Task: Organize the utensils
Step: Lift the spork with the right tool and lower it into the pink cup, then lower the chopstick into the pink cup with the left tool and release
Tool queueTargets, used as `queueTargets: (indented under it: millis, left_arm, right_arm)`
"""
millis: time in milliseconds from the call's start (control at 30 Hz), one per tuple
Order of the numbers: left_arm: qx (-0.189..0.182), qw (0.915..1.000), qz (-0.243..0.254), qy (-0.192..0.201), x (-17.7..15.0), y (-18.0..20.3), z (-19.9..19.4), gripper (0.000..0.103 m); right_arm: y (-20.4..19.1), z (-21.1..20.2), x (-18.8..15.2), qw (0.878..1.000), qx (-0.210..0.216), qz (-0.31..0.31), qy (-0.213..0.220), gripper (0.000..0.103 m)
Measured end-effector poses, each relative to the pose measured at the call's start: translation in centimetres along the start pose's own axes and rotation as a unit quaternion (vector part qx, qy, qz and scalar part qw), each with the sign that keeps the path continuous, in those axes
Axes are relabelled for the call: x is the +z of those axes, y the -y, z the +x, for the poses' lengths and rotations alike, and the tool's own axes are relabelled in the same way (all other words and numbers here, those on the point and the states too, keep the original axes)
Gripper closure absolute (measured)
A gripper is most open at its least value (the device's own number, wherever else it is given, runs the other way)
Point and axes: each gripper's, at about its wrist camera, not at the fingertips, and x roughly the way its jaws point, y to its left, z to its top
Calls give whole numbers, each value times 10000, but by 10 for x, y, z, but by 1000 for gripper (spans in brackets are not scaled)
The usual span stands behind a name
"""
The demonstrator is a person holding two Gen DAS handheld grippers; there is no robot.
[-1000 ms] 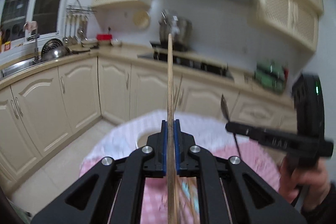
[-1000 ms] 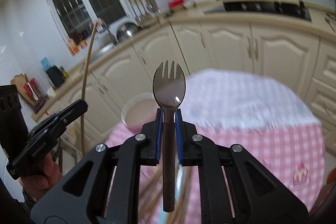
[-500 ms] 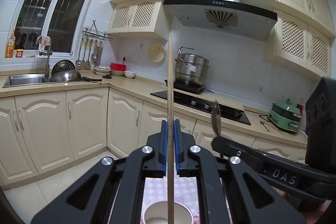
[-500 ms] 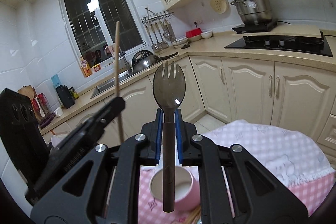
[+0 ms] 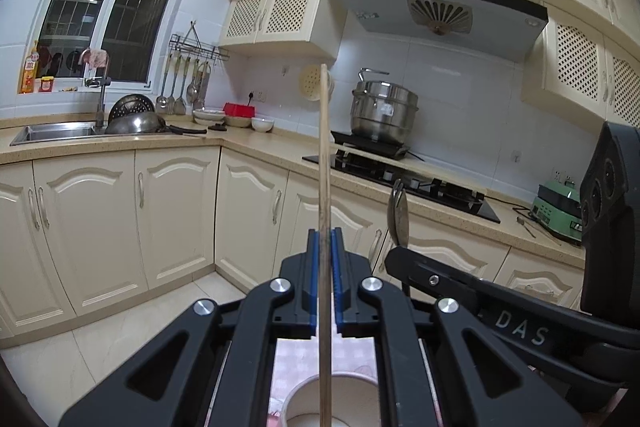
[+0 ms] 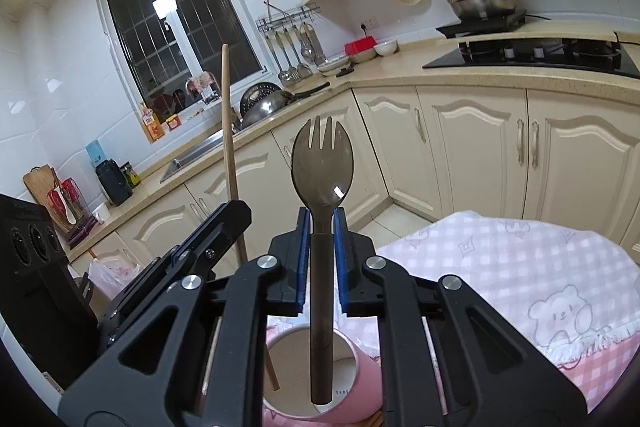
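Two utensils are held upright: a chopstick point(image 5: 325, 163) clamped by the left gripper point(image 5: 325, 279), a spork point(image 6: 322, 167) clamped by the right gripper point(image 6: 321, 251), a pink cup point(image 6: 360, 383) at 6 o'clock.

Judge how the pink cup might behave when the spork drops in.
The cup looks tall and narrow, so it may tip. It appears thin-walled, probably light. The long spork would likely lean on the rim.

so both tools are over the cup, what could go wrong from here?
1. The chopstick is pinched low in the left gripper and stands tall above it; it may pivot and miss the cup.
2. The spork in the right gripper hangs close beside the chopstick; the two grippers may collide.
3. A tall chopstick leaning in could tip the cup.
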Motion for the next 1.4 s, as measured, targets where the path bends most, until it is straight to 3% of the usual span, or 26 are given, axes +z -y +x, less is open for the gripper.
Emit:
queueTargets:
  millis: [267, 333, 367, 433, 467, 500, 533, 733, 933, 1400]
  left_arm:
    - [2, 10000, 40, -68, -7, -2, 0, 96]
    - [7, 9999, 63, -121, -8, -3, -2, 86]
    - [33, 9999, 67, -115, -8, -3, -4, 81]
    - [67, 9999, 27, -70, -8, -7, -11, 60]
    - [39, 10000, -41, -39, -6, -11, -15, 50]
    - [80, 9999, -123, 2, -3, -15, -22, 32]
    - [126, 9998, -139, 50, -1, -18, -28, 23]
    - [262, 9996, 104, -85, 9, -13, -49, 7]
    - [473, 9965, 410, -555, 12, 0, -64, 5]
    - [597, 9921, 550, -953, 8, 4, -95, 5]
  right_arm:
    - [5, 8, -7, 9997, -55, -21, -238, 89]
    - [8, 8, -9, 9994, -81, 22, -343, 87]
    - [10, 7, -10, 9992, -130, 60, -367, 83]
    - [17, 2, -11, 9987, -250, 184, -402, 59]
    - [22, -2, -11, 9984, -326, 282, -369, 39]
    - [25, -6, -11, 9984, -287, 355, -320, 28]
    - [29, -11, -11, 9984, -239, 428, -274, 26]
    - [36, -32, -9, 9974, -418, 499, -305, 8]
    - [36, -46, -9, 9966, -570, 387, -442, 6]
    - [28, -78, -12, 9934, -799, 280, -779, 6]
